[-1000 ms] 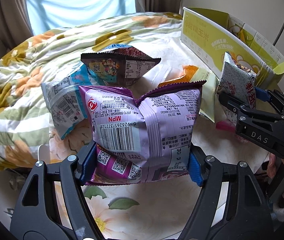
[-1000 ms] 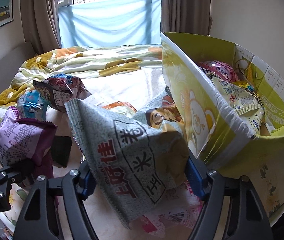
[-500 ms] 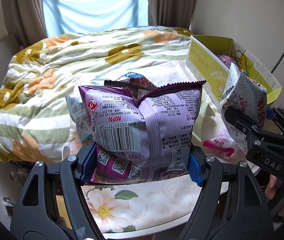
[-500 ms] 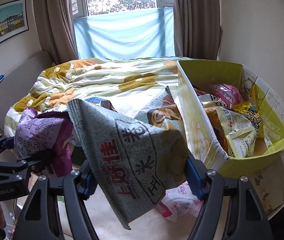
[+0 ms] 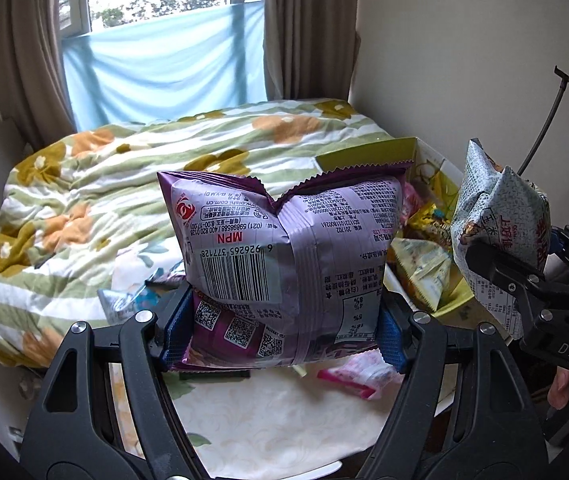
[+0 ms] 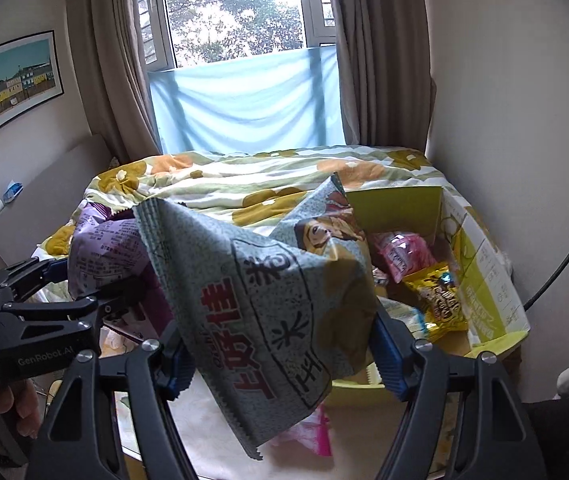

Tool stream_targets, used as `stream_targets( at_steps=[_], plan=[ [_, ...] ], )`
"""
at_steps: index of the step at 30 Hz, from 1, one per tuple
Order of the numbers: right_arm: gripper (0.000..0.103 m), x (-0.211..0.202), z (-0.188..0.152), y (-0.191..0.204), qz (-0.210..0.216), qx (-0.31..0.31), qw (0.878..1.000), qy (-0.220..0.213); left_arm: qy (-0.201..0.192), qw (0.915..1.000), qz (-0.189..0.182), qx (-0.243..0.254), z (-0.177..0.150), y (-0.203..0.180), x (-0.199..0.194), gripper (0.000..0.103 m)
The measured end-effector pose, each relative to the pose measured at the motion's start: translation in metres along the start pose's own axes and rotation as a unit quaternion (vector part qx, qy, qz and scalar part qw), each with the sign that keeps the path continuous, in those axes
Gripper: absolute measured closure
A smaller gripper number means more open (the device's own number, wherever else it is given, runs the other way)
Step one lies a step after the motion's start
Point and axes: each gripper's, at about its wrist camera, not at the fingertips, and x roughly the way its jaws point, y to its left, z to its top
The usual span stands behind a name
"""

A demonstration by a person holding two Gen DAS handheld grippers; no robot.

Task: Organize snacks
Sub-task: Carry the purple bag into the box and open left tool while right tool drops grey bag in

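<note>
My left gripper (image 5: 282,332) is shut on a purple snack bag (image 5: 284,256) and holds it up above the table. My right gripper (image 6: 280,360) is shut on a grey-green snack bag (image 6: 268,304) with red characters, held high beside the yellow-green cardboard box (image 6: 492,280). The box holds several snack packs, among them a pink one (image 6: 400,256) and a gold one (image 6: 440,300). In the left wrist view the right gripper (image 5: 524,280) and its grey-green bag (image 5: 500,208) are at the right, next to the box (image 5: 452,304). In the right wrist view the purple bag (image 6: 104,252) is at the left.
A pink packet (image 5: 356,372) and a blue-white packet (image 5: 124,300) lie on the floral-cloth table (image 5: 268,420). A bed with a floral striped quilt (image 5: 124,184) is behind. A wall (image 5: 464,60) stands to the right of the box. A thin black rod (image 5: 544,124) leans at far right.
Both grippers have risen with their bags, so the table and box now sit lower in view. The right gripper's bag has come level with the box opening.
</note>
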Motion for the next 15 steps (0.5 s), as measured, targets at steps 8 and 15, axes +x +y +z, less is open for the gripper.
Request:
stream_targets(
  at_steps=[8,15],
  plan=[
    [0.034,0.007,0.020,-0.091,-0.007,0.000,1.000,0.013,0.018,0.9990,-0.019,-0.035,0.048,-0.074,0.050,0.031],
    [0.034,0.024,0.027,-0.152,0.006,0.001,0.999,0.032,0.051,0.9980,-0.013,-0.037,0.078,-0.139,0.121,0.030]
  ],
)
